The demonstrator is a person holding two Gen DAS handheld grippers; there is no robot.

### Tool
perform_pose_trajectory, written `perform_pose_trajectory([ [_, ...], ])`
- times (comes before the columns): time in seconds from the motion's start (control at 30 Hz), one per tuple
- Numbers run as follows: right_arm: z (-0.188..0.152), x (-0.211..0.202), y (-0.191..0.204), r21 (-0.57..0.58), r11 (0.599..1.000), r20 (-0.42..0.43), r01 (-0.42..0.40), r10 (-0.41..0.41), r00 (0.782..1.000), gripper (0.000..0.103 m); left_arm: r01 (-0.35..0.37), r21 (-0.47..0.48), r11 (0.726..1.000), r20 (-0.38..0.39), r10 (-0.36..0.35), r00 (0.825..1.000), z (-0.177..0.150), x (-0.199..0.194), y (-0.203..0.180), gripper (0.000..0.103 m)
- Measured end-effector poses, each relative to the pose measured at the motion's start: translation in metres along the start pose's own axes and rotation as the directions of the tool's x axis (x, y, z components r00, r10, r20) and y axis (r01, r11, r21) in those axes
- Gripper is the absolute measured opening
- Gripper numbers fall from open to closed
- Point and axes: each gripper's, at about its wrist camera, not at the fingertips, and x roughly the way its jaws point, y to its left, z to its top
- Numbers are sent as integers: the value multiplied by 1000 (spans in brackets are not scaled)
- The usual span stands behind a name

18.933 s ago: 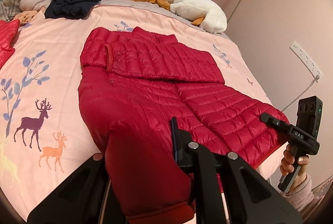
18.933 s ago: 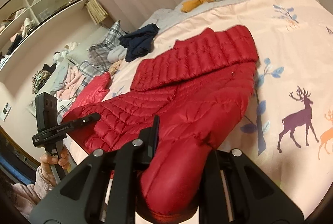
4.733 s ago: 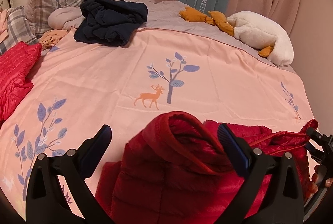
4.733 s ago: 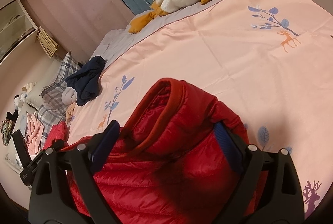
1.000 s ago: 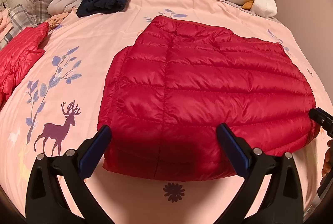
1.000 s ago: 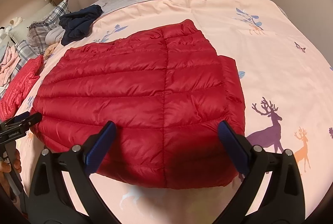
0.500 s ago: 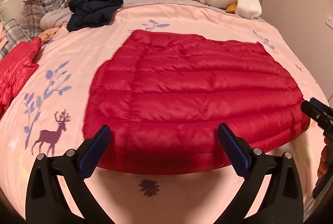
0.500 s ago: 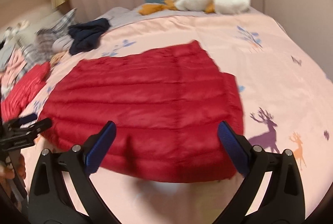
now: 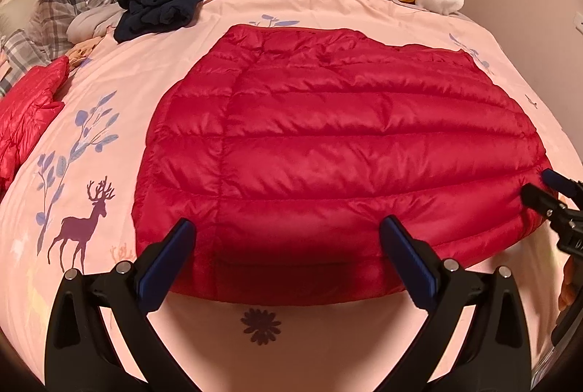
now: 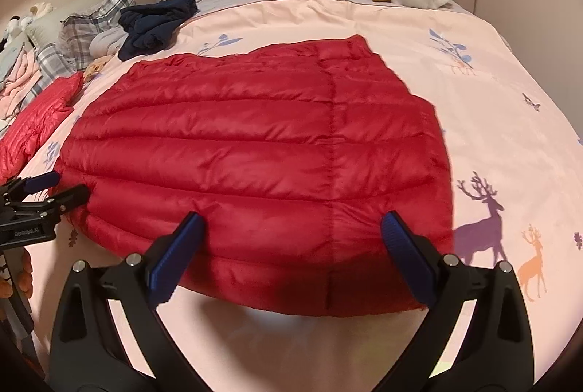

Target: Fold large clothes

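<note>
With both the left gripper [image 9: 284, 246] and right gripper [image 10: 291, 239] spread wide and empty, we should pinch the red down jacket's [image 9: 339, 151] near corners squarely, then fold evenly across the bed [image 9: 218, 13].

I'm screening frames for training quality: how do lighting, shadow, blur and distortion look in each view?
Left wrist view: warm, dim light; sharp; fisheye bows the bedspread; a dark shadow lies across the near edge of the red jacket, between the open left gripper. Right wrist view: slightly softer; shadow beneath the open right gripper; same barrel bend and dark corners.
</note>
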Motion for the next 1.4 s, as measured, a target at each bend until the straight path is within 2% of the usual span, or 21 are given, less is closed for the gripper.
perform_pose_trajectory([
  [0.2, -3, -7, -18, 28, 999, 2, 45, -45, 999, 99, -25, -11, 1000, -5, 25, 1000, -3, -3, 13, 102],
  [0.43, -9, -11, -48, 89, 988, -20, 125, -124, 992, 99, -71, -70, 995, -18, 70, 997, -5, -4, 41, 102],
  [0.77, -15, -14, -69, 127, 976, -36, 174, -171, 985, 99, -131, -112, 985, -26, 129, 991, -8, -6, 67, 102],
  [0.93, -16, -19, -77, 137, 970, -38, 201, -198, 979, 99, -134, -121, 984, -28, 132, 991, -10, -6, 74, 102],
  [1.07, -16, -25, -87, 156, 962, -36, 224, -221, 975, 99, -167, -120, 979, -21, 166, 986, -11, -12, 80, 102],
  [1.17, -15, -29, -91, 158, 957, -33, 242, -240, 970, 99, -221, -133, 966, -21, 220, 975, -9, -18, 90, 102],
  [1.27, -11, -37, -88, 158, 952, -31, 261, -259, 965, 99, -239, -137, 961, -5, 240, 971, -4, -29, 94, 102],
  [1.4, 5, -62, -66, 156, 965, 20, 210, -216, 976, 100, -224, -112, 968, 70, 232, 970, 9, -64, 79, 102],
])
